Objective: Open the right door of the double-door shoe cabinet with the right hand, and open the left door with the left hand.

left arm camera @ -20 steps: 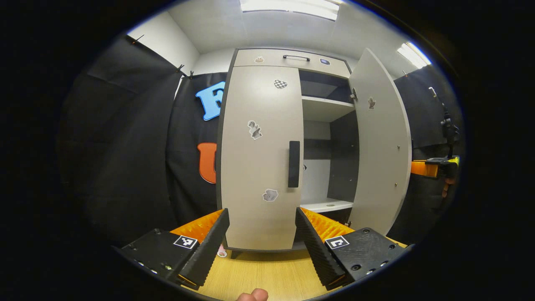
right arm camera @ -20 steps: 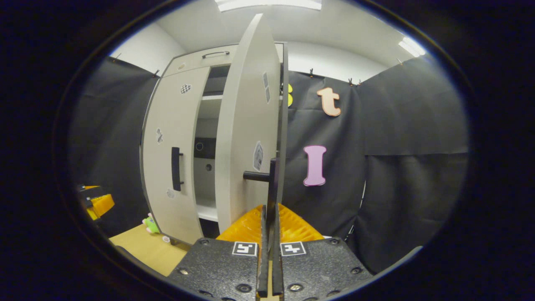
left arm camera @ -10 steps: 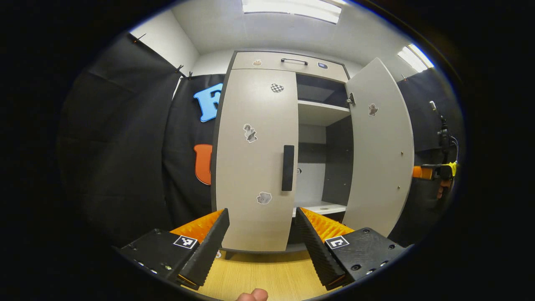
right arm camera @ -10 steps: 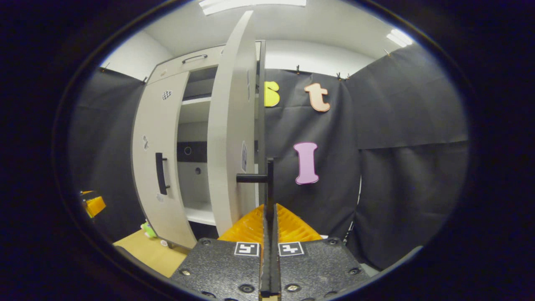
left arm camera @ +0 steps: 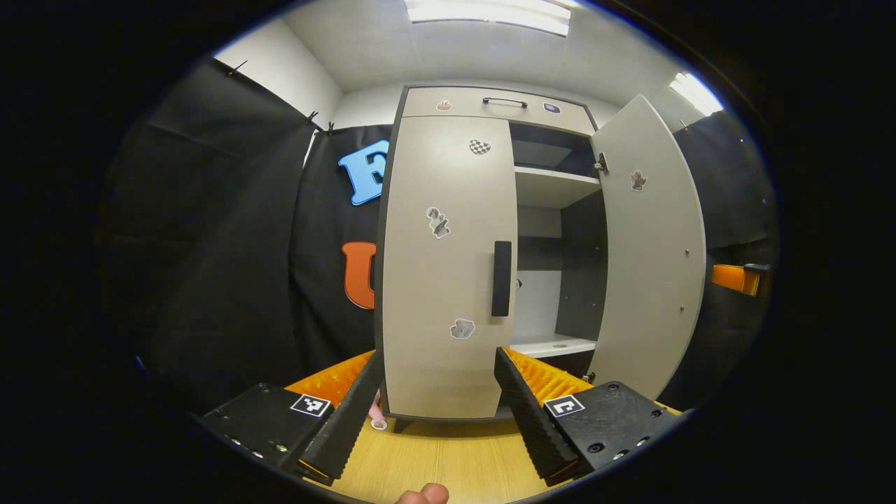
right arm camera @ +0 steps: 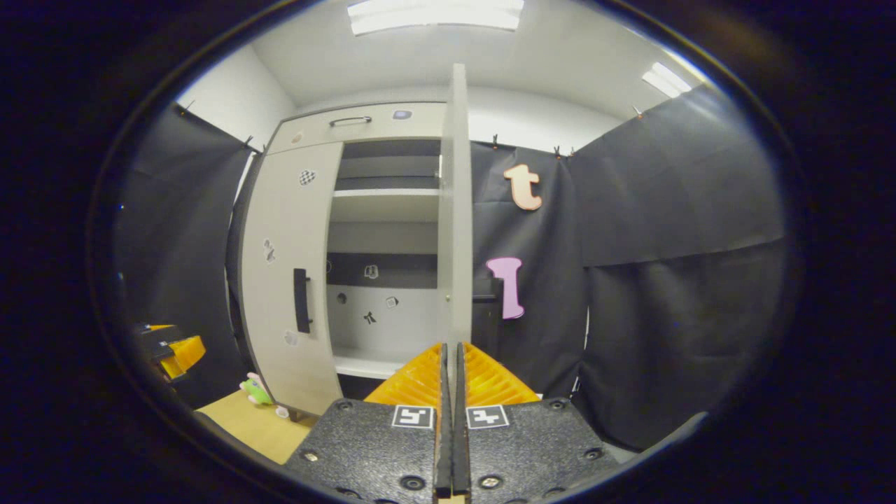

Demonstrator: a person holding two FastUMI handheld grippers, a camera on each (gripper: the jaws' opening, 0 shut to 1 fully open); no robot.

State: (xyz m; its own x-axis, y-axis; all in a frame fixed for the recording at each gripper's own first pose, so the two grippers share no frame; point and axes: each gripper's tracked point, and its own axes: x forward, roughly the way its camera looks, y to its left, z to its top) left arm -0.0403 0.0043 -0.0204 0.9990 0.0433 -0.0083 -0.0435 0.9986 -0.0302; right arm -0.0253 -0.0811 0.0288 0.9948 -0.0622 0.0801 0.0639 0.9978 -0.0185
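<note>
While the right door point(left arm camera: 654, 245) stands open, the left door point(left arm camera: 448, 266) is closed.

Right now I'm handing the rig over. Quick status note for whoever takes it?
Left tool: open, empty, facing the left door, short of the left door handle.
Right tool: shut, lined up with the edge of the right door; the right door handle is not between its fingers.
Done: right door swung wide open.
Left: left door is closed; grip its handle and pull it open.
</note>
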